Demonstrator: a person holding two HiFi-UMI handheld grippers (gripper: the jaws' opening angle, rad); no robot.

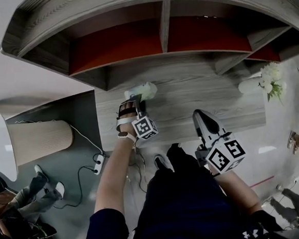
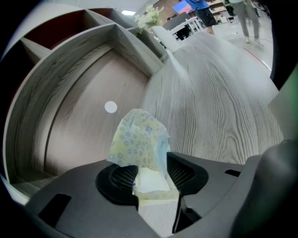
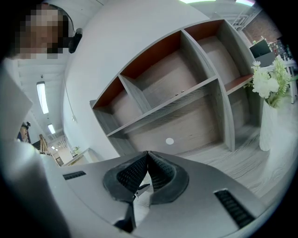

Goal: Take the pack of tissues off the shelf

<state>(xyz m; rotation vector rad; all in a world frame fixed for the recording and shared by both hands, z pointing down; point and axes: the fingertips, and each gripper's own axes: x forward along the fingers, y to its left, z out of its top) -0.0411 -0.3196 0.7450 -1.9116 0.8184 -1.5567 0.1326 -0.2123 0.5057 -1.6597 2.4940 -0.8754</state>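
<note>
Standing on end between the jaws of the left claw (image 2: 151, 174), the pack of tissues (image 2: 139, 144) is a soft yellowish wrapper printed with small rings, its crumpled top rising above the pads. The jaws are apart, and the pack fills the gap between them, close against both pads. In the head view the pack (image 1: 143, 91) is off the shelf (image 1: 133, 40) and over the grey wood-grain desk (image 1: 199, 99), just in front of the shelf's lower edge, at the tip of the left claw (image 1: 137, 103).

Behind the pack, the left gripper view shows an open compartment with a small white round sticker (image 2: 111, 107) on its back panel.

The right claw (image 3: 148, 155) has its jaws together at the tips with nothing between them. It hangs over the desk's near edge, well apart from the pack, to the right of the left claw (image 1: 200, 116). Its own view looks up at the shelf (image 3: 177, 79), whose upper compartments have red backs.

A white vase of pale flowers (image 1: 267, 79) stands at the right end of the desk.
</note>
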